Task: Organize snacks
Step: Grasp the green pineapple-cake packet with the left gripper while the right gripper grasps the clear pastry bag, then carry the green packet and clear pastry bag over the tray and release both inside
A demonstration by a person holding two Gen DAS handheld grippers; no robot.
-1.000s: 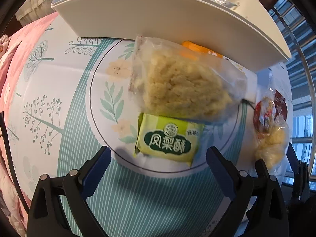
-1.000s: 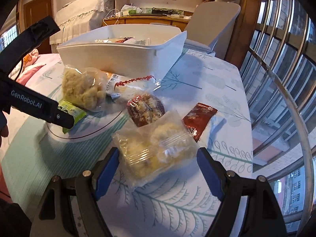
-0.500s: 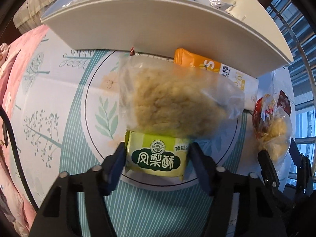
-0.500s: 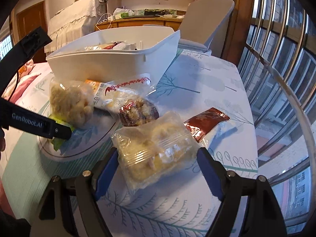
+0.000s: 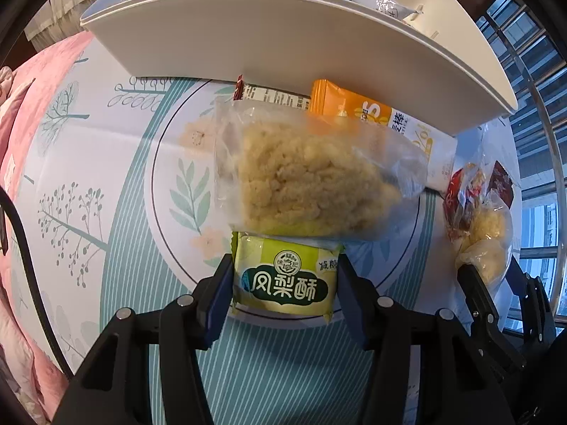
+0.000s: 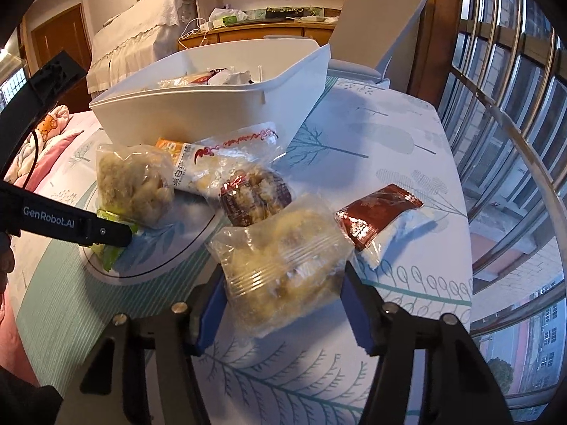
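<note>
My left gripper [image 5: 283,283] is shut on a green pineapple-cake packet [image 5: 285,278], its blue pads against both sides; the packet still rests on the tablecloth. A clear bag of yellow crumbly snack [image 5: 308,180] lies just beyond it, overlapping its far edge. My right gripper [image 6: 283,301] is shut on a clear bag of yellow pastries [image 6: 280,265], pads pressing its sides on the table. The white snack bin [image 6: 212,106] stands behind, with several packets inside. The left gripper also shows in the right wrist view [image 6: 106,233].
An orange-and-white bar packet [image 5: 386,124] lies against the bin wall [image 5: 283,42]. A dark-red wrapped snack [image 6: 253,196], a clear printed bag [image 6: 230,156] and a red-brown sachet [image 6: 377,217] lie near the right gripper. A window railing [image 6: 514,141] runs along the right.
Both grippers have closed from wide open. The left moved forward and shut on the green packet. The right shut on the clear pastry bag.
</note>
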